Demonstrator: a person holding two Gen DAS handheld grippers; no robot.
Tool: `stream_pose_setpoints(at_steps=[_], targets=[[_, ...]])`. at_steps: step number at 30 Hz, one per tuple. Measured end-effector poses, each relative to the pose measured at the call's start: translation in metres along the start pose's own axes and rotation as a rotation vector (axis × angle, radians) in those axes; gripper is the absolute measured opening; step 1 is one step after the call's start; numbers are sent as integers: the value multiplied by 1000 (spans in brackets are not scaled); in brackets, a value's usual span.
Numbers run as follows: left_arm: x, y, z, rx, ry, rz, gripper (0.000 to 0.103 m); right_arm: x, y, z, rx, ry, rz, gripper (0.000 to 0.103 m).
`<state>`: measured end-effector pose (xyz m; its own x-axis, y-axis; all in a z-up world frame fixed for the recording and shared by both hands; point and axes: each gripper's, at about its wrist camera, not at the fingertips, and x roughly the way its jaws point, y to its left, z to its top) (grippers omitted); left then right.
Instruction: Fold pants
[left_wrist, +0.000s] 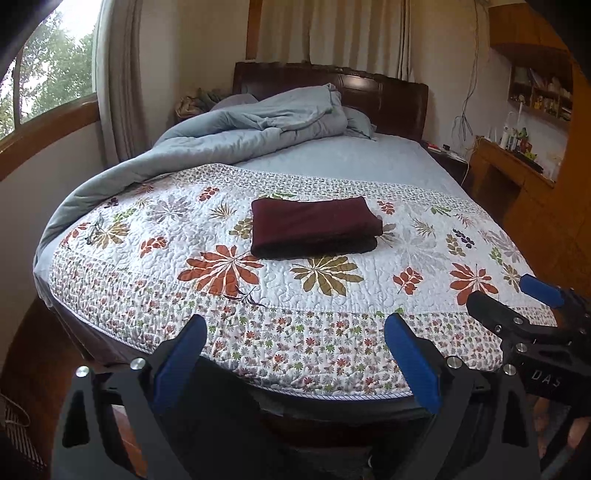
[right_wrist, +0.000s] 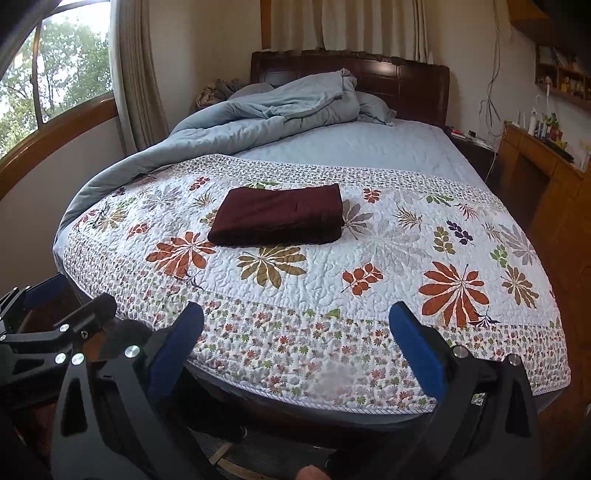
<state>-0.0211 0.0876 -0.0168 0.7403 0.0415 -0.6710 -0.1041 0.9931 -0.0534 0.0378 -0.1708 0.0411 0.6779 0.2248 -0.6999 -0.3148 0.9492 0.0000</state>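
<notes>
Pants (left_wrist: 314, 227): folded into a flat rectangle, lying on the floral quilt (left_wrist: 332, 288) mid-bed, well apart from both grippers. Left gripper (left_wrist: 295, 332) and right gripper (right_wrist: 295, 325): fingers spread wide, holding nothing, at the near bed edge.

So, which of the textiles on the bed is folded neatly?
The dark maroon pants, a flat rectangle on the floral quilt; the grey-blue duvet is crumpled.

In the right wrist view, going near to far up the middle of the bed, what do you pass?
Right gripper, open → floral quilt → folded maroon pants → plain blue sheet → bunched blue comforter → dark wooden headboard.
</notes>
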Motion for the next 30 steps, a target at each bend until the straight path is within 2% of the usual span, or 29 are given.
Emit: stream_pose_setpoints(at_steps=[30], targets=[[-29,3,-4,-10,-30,0,97,-32,4,0,-9,-51,-18,100]])
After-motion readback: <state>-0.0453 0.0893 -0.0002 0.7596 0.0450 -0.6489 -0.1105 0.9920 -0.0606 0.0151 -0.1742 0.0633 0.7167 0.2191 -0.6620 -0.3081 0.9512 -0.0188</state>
